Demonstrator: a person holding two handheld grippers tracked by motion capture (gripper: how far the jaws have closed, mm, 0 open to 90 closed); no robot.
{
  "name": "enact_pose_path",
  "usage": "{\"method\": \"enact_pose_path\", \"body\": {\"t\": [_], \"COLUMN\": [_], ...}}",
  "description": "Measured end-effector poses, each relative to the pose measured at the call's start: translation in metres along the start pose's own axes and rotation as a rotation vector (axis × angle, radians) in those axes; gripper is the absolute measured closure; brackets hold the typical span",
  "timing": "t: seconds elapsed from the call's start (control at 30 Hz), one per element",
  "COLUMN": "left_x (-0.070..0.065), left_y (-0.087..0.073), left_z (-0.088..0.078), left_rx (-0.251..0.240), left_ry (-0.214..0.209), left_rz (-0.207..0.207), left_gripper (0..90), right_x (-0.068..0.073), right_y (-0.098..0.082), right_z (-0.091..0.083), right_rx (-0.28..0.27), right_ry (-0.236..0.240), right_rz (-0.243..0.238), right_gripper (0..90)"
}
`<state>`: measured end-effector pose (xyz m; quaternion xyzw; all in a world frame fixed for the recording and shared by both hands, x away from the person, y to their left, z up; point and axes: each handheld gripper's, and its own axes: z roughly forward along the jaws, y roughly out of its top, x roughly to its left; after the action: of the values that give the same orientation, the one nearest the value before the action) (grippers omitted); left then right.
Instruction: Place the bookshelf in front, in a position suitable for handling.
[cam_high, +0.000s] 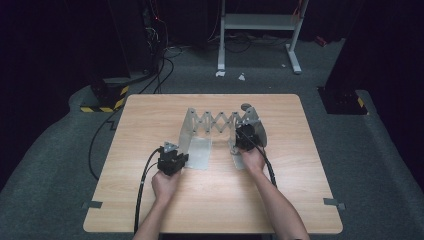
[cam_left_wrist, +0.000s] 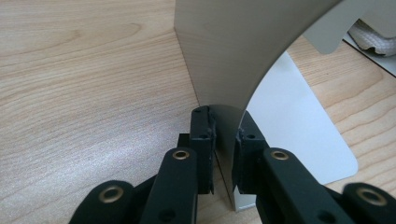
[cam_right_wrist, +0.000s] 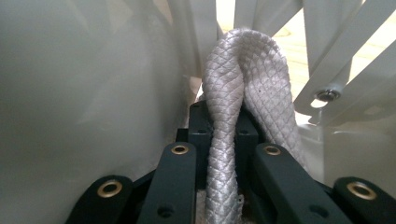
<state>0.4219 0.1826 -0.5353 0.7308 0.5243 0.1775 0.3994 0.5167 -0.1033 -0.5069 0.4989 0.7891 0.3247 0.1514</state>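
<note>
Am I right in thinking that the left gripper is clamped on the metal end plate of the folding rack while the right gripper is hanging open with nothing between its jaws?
Not quite: the right gripper is not empty. The right gripper view shows its jaws closed on a folded white braided rope. The left gripper is indeed clamped on the metal end plate of the folding rack.

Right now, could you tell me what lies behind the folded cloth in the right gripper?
Behind the folded cloth, which the right gripper pinches, stand the rack's crossing metal slats and, between them, bits of the wooden table. The cloth covers whatever is directly behind it.
</note>
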Motion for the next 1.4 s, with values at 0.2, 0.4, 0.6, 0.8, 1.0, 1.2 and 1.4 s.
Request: {"method": "enact_pose_path", "body": {"t": [0.2,0.4,0.6,0.8,1.0,1.2,1.4], "left_x": [0.000,0.000,0.000,0.000,0.000,0.000,0.000], "left_y": [0.000,0.000,0.000,0.000,0.000,0.000,0.000], "left_z": [0.000,0.000,0.000,0.000,0.000,0.000,0.000], "left_rx": [0.001,0.001,0.001,0.001,0.001,0.000,0.001], "left_ry": [0.003,0.003,0.003,0.003,0.003,0.002,0.002], "left_rz": [0.002,0.003,0.003,0.003,0.003,0.002,0.002], "left_gripper": [80.5,80.5,80.5,80.4,80.5,80.5,80.5], "right_x": [0.001,0.003,0.007,0.002,-0.001,-0.002,-0.003], "right_y": [-0.004,-0.015,-0.025,-0.023,-0.019,-0.008,-0.002], "right_z": [-0.002,-0.012,-0.022,-0.020,-0.016,-0.010,-0.002], "right_rx": [0.008,0.013,0.024,0.008,0.001,0.013,0.012], "right_ry": [0.007,0.022,0.029,0.012,0.004,-0.025,-0.055], "right_rz": [-0.019,-0.051,-0.082,-0.050,-0.030,-0.033,-0.044], "right_gripper": [83.1,83.2,83.2,83.2,83.1,83.1,83.1]}}
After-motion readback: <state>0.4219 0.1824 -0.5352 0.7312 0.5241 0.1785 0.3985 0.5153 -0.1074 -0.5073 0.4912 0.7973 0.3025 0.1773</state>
